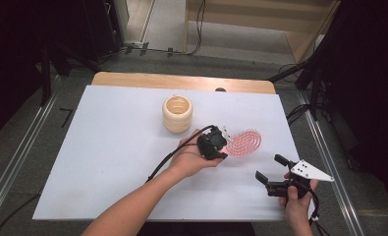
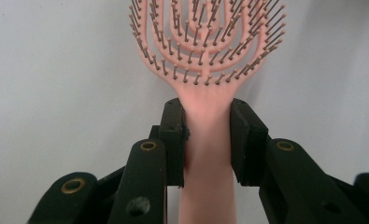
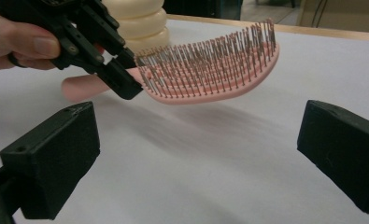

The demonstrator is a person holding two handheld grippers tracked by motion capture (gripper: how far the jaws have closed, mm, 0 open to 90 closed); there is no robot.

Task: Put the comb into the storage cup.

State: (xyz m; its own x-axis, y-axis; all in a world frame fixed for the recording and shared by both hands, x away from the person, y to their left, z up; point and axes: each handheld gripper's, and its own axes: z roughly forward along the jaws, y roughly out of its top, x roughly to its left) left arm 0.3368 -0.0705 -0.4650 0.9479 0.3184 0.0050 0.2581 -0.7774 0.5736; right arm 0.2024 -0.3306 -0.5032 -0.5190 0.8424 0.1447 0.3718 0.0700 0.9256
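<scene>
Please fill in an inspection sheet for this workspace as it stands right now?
Surface: white sheet over a wooden table, flat, no spills seen.
Job's things: pink brush, bristles up, lifted off the sheet as seen in the right gripper view; cream ribbed cup upright behind it.
Clutter: nothing seen.
Grippers: left gripper shut on the brush handle; right gripper open, nothing between its jaws, near the table's right front.
Cables: black cable trails from the left gripper across the sheet; more on the floor behind.
Surroundings: dark stands, grey floor, metal rails beside the table.
</scene>
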